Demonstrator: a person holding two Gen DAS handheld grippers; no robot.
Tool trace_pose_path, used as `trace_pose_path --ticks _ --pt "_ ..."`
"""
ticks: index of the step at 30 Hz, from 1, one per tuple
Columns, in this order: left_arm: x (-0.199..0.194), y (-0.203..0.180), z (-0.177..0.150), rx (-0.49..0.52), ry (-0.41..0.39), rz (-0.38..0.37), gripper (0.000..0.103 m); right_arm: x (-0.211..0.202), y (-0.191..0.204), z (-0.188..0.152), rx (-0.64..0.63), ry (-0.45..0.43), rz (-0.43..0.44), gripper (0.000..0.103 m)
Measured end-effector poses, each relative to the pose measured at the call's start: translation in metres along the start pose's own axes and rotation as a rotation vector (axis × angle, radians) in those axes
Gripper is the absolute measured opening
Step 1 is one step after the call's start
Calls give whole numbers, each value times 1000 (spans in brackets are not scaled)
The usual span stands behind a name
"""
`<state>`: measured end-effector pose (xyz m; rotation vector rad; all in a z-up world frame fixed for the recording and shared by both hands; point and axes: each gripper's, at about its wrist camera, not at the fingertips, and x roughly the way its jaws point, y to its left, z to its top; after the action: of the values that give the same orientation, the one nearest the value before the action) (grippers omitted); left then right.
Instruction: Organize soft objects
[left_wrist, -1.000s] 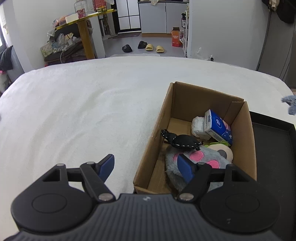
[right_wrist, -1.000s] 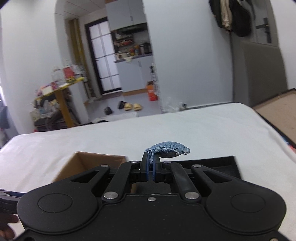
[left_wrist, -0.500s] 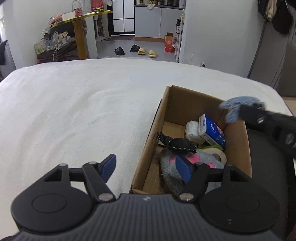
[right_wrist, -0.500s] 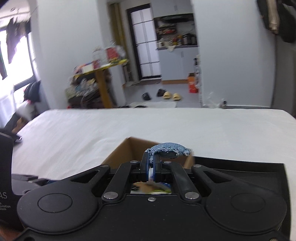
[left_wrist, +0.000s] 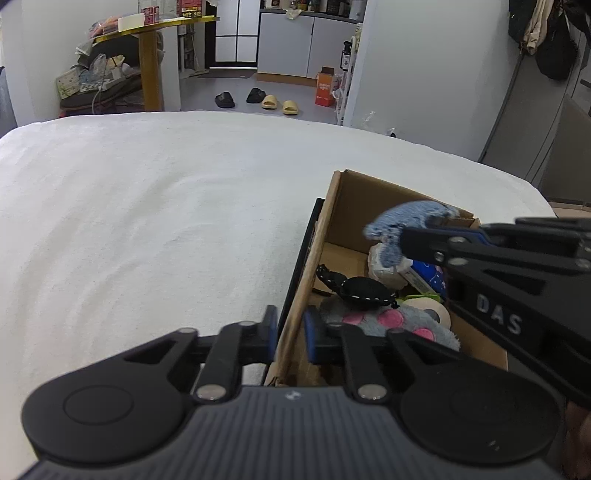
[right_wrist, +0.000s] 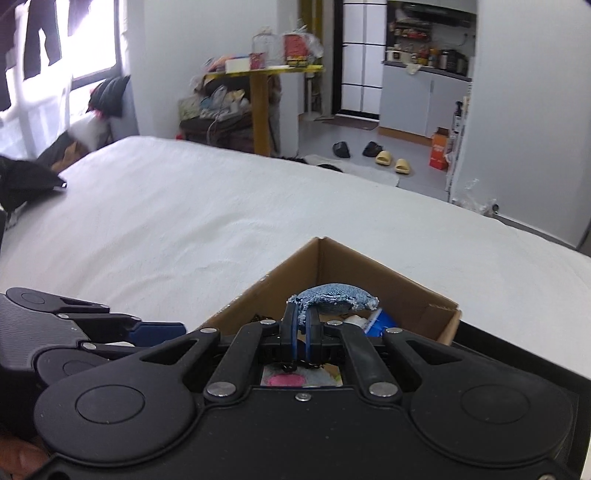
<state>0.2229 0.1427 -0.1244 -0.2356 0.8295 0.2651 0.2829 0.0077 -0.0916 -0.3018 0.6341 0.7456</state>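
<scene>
Right gripper (right_wrist: 301, 325), newly over the cardboard box (left_wrist: 345, 199), clamped on blue cloth (right_wrist: 334, 294) at its tips.

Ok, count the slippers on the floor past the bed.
4, side by side on the grey floor: one black slipper far left, a second black one, then two yellow slippers toward the orange box. The bed may hide others.

White walls (left_wrist: 424, 74) and a grey floor (left_wrist: 295, 96) hold a cluttered yellow table (right_wrist: 258, 70), grey cabinets (left_wrist: 295, 44), what look like slippers (right_wrist: 391, 160), and a bright window (right_wrist: 44, 74).
</scene>
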Motion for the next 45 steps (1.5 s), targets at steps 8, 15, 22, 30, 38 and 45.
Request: trace_pose_path --ticks 8,15,22,30,38,45 --pt "-2 3 0 -14 2 -35 10 4 5 7 11 -9 10 34" --pt "-5 3 -3 1 8 -58 9 -18 -1 -6 43 5 -34 36" --pt "-8 0 -8 41 34 -25 12 -46 -12 -24 121 7 -78 47" --pt "-22 -6 -4 82 41 24 16 -87 -35 -42 235 -14 -120 61" --pt "-44 -8 4 104 3 133 32 -128 -59 -64 403 -39 -181 74" --pt "-83 -22 -2 112 -26 104 49 -159 -66 -84 509 -76 -197 82"
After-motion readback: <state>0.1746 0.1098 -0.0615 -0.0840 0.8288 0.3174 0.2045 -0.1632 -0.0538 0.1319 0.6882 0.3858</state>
